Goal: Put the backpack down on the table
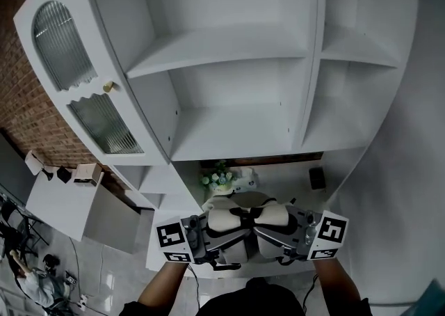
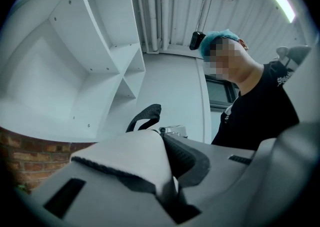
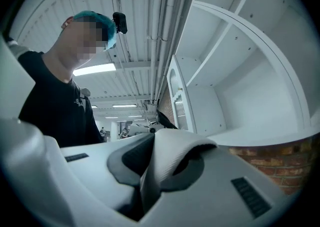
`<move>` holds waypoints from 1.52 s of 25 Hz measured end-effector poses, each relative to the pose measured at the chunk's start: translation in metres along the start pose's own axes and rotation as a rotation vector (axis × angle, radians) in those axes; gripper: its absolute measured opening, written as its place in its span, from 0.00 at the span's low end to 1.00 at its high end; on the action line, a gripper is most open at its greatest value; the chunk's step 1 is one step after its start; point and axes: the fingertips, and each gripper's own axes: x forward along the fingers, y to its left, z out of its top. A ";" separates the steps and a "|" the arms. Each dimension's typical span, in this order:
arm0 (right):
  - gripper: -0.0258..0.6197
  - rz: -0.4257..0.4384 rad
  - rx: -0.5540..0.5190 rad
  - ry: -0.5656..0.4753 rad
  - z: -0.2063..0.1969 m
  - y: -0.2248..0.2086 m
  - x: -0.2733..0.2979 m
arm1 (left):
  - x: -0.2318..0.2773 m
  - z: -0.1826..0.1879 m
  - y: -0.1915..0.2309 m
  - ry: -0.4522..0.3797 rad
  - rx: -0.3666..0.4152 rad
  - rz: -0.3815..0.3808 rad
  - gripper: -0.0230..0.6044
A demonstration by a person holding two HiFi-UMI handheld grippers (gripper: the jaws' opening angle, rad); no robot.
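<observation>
No readable brand or label anywhere. The only markings are black-and-white square codes on two marker cubes, one lower left (image 1: 172,236) and one lower right (image 1: 330,231), and a pale shirt print (image 2: 285,78) too blurred to read. One backpack (image 1: 243,216) sits at lower centre of the head view, held between the two grippers in front of one white shelf unit (image 1: 229,50). I can't tell if it touches any surface. Left gripper (image 1: 212,230): jaws nearly together, pinched on one pale padded strap with dark edging (image 2: 130,158). Right gripper (image 1: 278,227): same narrow gap, clamped on the second pale strap (image 3: 170,156). One black webbing loop (image 2: 145,117) and one metal buckle (image 2: 173,131) show behind the left strap. One small bunch of flowers (image 1: 219,179) is just above the backpack. One cabinet door upper left has two ribbed glass panes (image 1: 61,43) and one brass knob (image 1: 108,87).
</observation>
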 end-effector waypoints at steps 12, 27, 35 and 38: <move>0.12 -0.013 0.041 0.028 -0.010 -0.043 -0.025 | 0.030 -0.018 0.039 0.046 -0.069 0.016 0.12; 0.12 0.022 0.103 0.044 -0.025 -0.082 -0.035 | 0.042 -0.034 0.076 0.022 -0.037 0.061 0.12; 0.12 0.029 0.102 0.044 -0.041 -0.110 -0.028 | 0.035 -0.045 0.106 0.010 -0.029 0.070 0.12; 0.12 0.016 0.109 0.066 -0.055 -0.113 -0.029 | 0.032 -0.059 0.109 0.027 -0.052 0.068 0.12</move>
